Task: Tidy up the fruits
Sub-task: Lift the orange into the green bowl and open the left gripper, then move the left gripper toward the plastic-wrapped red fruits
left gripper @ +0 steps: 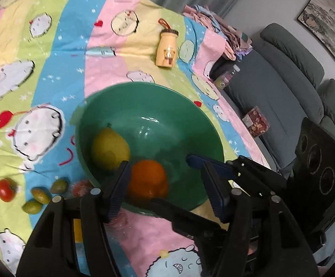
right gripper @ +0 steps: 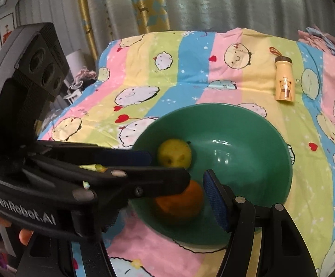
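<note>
Both grippers are over the green bowl (left gripper: 149, 106), which sits on a striped cartoon-print sheet (left gripper: 52, 46). The surface under the sheet cannot be made out.

Inside the bowl, an orange (left gripper: 147, 180) lies at the near side, and a yellow pear (left gripper: 109, 149) rests just beside it against the bowl's left wall. In the left wrist view the orange sits between the spread jaws of the left gripper (left gripper: 165, 184), and there's a clear gap on the right-hand pad, so nothing is pinched. The right gripper (left gripper: 213, 161) reaches in from the bowl's right side; in its own view the right gripper (right gripper: 190, 196) has its jaws standing apart too, with the orange in the space between them and the left gripper (right gripper: 144, 168) crossing in front. Whether any pad touches the orange I cannot tell.

Outside the bowl, off its near-left rim, a tomato (left gripper: 5, 189) and three small green-yellow fruits (left gripper: 45, 194) lie loose on the sheet, with a blurred reddish one (left gripper: 80, 187) closest to the rim. Beyond the bowl's far rim stands a cream bottle (left gripper: 166, 48) with a bear print.
</note>
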The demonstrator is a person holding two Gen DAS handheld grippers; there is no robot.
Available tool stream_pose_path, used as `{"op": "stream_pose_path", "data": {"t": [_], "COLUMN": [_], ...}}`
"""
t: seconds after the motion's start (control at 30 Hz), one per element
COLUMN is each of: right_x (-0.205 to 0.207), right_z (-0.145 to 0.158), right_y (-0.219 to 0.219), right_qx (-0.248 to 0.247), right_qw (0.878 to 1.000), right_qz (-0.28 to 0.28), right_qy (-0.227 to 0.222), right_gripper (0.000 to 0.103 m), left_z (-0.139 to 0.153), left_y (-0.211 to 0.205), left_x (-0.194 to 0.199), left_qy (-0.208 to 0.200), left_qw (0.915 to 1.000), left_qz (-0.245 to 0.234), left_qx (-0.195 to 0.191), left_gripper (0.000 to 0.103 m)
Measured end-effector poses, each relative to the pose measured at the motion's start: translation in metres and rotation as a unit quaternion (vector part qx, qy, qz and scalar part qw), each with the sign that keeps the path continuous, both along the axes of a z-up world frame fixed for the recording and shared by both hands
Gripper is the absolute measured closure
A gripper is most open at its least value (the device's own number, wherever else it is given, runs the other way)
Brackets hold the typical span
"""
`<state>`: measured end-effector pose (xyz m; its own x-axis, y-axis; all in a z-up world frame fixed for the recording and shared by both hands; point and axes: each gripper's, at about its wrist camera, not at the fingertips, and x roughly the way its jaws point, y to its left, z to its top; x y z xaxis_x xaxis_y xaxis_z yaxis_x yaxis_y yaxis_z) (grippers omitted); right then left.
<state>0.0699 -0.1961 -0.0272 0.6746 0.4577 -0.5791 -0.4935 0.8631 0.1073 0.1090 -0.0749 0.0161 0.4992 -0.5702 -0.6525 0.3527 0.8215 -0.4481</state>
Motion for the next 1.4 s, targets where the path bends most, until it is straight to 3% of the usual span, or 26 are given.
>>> {"op": "stream_pose_path", "data": {"t": [0.1, 0.47, 0.93, 1.1, 1.4], "right_x": [-0.007, -0.048, -0.09, -0.1, -0.108], "right_z": [0.003, 0.008, 0.026, 0.031, 0.03], "right_y": [-0.001, -0.009, 0.0, 0.005, 0.016], "right_qx": [0.006, 0.043, 0.049, 0.043, 0.044], "right_qw": [1.0, 0.999, 0.999, 0.999, 0.999], "right_qz": [0.002, 0.001, 0.011, 0.007, 0.018], "right_qy": [-0.006, -0.007, -0.017, -0.023, -0.008], "right_gripper": [0.035, 0.032, 0.032, 0.02, 0.019], "left_z": [0.008, 0.019, 0.036, 0.042, 0.037], "left_y": [0.004, 0.023, 0.03, 0.036, 0.061], "left_x": [-0.009, -0.054, -0.105, -0.114, -0.124], "left_qy": [-0.023, -0.077, -0.115, -0.124, -0.103], "left_qw": [0.9987, 0.9804, 0.9702, 0.9683, 0.9706], "left_qz": [0.025, 0.1, 0.127, 0.134, 0.153], "left_qx": [0.038, 0.151, 0.171, 0.171, 0.154], "left_gripper": [0.023, 0.005, 0.001, 0.001, 0.0]}}
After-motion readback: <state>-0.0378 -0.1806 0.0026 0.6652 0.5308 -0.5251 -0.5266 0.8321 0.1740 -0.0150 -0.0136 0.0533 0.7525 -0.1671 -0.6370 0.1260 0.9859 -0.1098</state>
